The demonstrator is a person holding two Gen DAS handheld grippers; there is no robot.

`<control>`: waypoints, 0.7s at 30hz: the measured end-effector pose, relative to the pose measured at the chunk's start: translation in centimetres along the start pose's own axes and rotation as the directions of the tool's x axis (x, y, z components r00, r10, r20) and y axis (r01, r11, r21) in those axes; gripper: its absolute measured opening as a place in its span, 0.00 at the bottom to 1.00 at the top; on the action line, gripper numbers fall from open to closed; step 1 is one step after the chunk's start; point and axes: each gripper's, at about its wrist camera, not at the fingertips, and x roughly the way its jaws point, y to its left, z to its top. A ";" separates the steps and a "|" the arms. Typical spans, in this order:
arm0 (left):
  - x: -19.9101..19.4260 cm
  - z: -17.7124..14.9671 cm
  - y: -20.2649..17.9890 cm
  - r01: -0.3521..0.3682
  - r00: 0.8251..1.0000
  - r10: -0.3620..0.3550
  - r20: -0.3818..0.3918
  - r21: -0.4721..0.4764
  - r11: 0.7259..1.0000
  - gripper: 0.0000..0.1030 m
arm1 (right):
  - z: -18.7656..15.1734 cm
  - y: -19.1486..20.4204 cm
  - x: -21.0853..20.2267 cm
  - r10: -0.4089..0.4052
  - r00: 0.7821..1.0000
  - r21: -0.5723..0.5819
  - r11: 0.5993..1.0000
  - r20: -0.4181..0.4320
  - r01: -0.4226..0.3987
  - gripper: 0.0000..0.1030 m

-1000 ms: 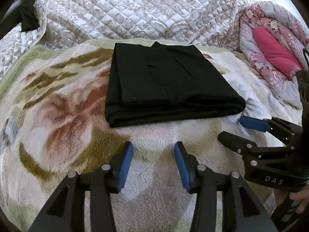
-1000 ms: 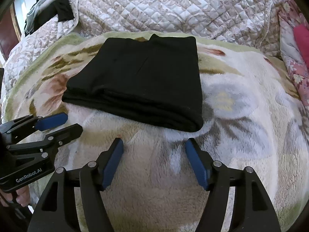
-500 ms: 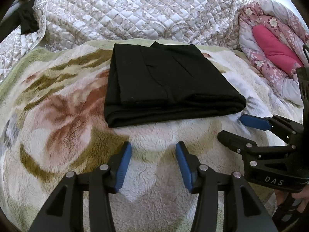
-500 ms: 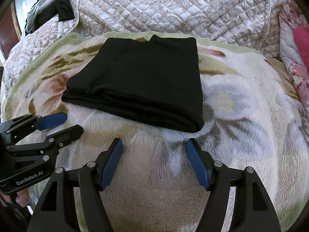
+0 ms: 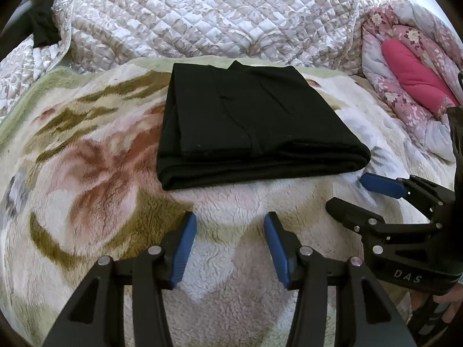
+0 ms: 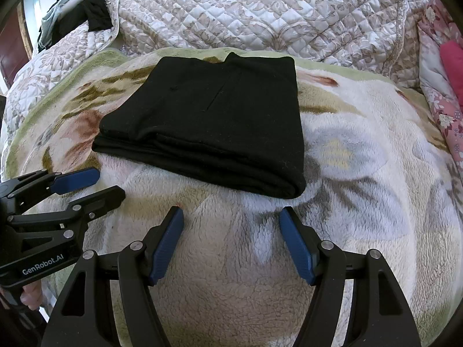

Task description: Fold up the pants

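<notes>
Black pants [image 5: 246,127] lie folded into a flat rectangle on a fleece floral blanket [image 5: 86,173]; they also show in the right wrist view [image 6: 214,121]. My left gripper [image 5: 230,222] is open and empty, a little short of the pants' near folded edge. My right gripper [image 6: 231,217] is open and empty, just short of the pants' near right corner. Each gripper shows from the side in the other's view: the right one [image 5: 353,193] and the left one [image 6: 107,182], both apart from the pants.
A quilted beige bedspread [image 5: 202,17] rises behind the blanket. A pink floral quilt with a red lining [image 5: 411,69] lies at the right. Dark clothes [image 6: 86,8] are piled at the far left.
Both grippers have drawn back very slightly from the pants. The pants have not moved.
</notes>
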 end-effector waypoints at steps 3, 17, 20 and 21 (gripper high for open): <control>0.0 0.0 -0.1 -0.011 1.000 0.011 -0.001 0.003 1.000 0.51 | 0.0 0.0 0.0 0.000 1.000 0.000 1.000 0.000 0.000 0.67; 0.0 0.0 -0.2 -0.012 1.000 0.012 -0.002 0.006 1.000 0.51 | 0.0 0.1 0.0 -0.001 1.000 0.000 1.000 0.001 0.001 0.67; 0.0 0.1 -0.2 -0.012 1.000 0.012 -0.002 0.007 1.000 0.51 | 0.0 0.1 0.1 -0.002 1.000 0.000 1.000 0.001 0.002 0.67; 0.0 0.1 -0.2 -0.012 1.000 0.012 -0.002 0.007 1.000 0.51 | -0.1 0.1 0.1 -0.002 1.000 0.000 1.000 0.001 0.002 0.67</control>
